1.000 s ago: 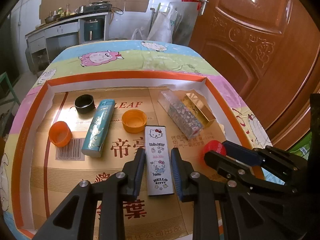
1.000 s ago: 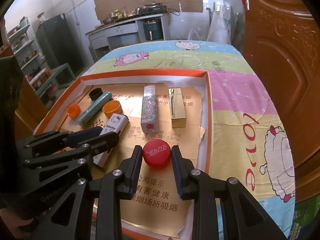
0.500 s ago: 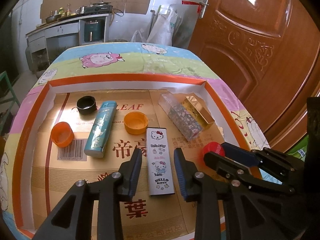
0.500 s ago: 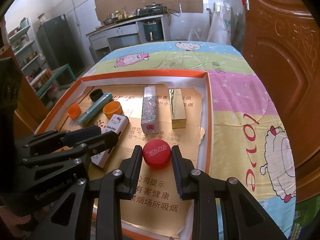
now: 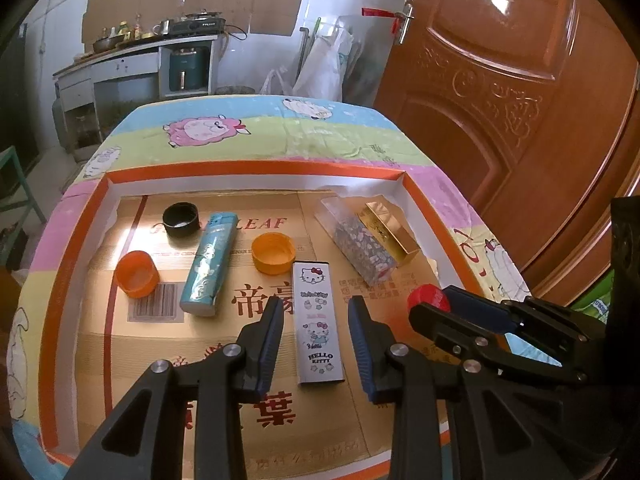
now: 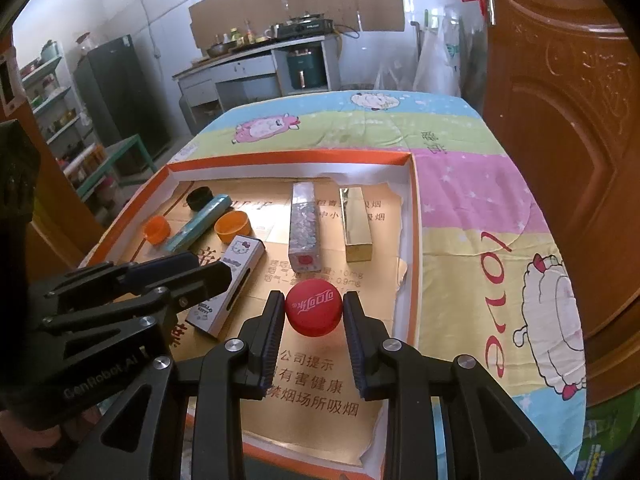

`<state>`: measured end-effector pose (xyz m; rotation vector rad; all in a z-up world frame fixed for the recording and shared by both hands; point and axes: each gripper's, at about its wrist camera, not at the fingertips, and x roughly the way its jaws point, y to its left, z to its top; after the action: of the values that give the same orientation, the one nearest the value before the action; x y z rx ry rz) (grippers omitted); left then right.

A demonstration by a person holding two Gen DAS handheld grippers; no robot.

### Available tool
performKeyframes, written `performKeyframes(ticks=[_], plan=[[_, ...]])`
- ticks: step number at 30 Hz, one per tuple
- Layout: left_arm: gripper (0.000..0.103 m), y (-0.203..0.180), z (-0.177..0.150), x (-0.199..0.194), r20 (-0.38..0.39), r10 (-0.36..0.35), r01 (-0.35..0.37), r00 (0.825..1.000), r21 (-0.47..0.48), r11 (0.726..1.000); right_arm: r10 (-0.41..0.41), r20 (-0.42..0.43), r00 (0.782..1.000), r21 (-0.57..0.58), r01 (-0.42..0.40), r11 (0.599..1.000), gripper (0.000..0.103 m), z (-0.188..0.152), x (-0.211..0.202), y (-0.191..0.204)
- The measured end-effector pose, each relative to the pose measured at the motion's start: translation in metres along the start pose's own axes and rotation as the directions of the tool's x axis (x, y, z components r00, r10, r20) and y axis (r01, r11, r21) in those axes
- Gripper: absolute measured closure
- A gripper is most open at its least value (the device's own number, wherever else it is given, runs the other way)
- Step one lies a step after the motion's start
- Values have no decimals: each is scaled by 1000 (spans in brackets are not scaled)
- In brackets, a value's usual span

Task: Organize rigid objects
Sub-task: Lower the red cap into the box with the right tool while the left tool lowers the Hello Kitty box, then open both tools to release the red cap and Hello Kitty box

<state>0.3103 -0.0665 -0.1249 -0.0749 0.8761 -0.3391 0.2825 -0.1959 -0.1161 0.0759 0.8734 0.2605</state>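
Observation:
My right gripper (image 6: 314,314) is shut on a red bottle cap (image 6: 314,313), also seen in the left wrist view (image 5: 427,295). My left gripper (image 5: 316,318) is open, its jaws on either side of a white Hello Kitty box (image 5: 317,320) that lies flat in the tray (image 5: 256,173). The box also shows in the right wrist view (image 6: 234,276). Also in the tray are a teal tube (image 5: 208,268), a patterned box (image 5: 362,248), a gold box (image 5: 390,230), two orange caps (image 5: 136,273) (image 5: 274,253) and a black cap (image 5: 180,220).
The shallow orange-rimmed tray (image 6: 414,216), lined with cardboard, sits on a table with a cartoon-sheep cloth (image 6: 480,200). A wooden door (image 5: 520,80) stands close on the right. A kitchen counter (image 6: 260,68) is behind the table.
My left gripper has drawn back slightly from the Hello Kitty box, which stays lying in the tray. My right gripper still holds the red cap in the same place.

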Motion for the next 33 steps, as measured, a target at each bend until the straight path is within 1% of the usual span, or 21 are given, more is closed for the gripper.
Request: performKeyframes(ticks=[6,8,9,13,18,25,33], plan=[[70,1,-1,-5,0,1,-1,1000,-2,1000,2,6,1000,8,-2,1000,72,-2,-7,1],[70,1,-3,-7,1,4,-4,1000,0,1000,0,1,1000,6,0,1000,64,-3,-7,2],[70,1,-3,-9,3,5,-5,1000,0,1000,-3,-4,1000,3,3,1000,58,-3,-6,3],[70,3,-4,-14,13,8,-8,1000,-7,1000,-8,-26,1000,12,9,1000,58,-6,1,0],[70,5,-4,-19,21,15,-15,1000,-11,1000,-8,-16,1000,13,8,1000,58,-7,-3,0],[69,5,-6,-25,25,22,-22,999,-8,1000,-10,-1,1000,21,10,1000,58,-8,-13,3],[69,5,-14,-43,36,33,-33,999,-3,999,-8,18,1000,27,7,1000,58,-12,-32,10]])
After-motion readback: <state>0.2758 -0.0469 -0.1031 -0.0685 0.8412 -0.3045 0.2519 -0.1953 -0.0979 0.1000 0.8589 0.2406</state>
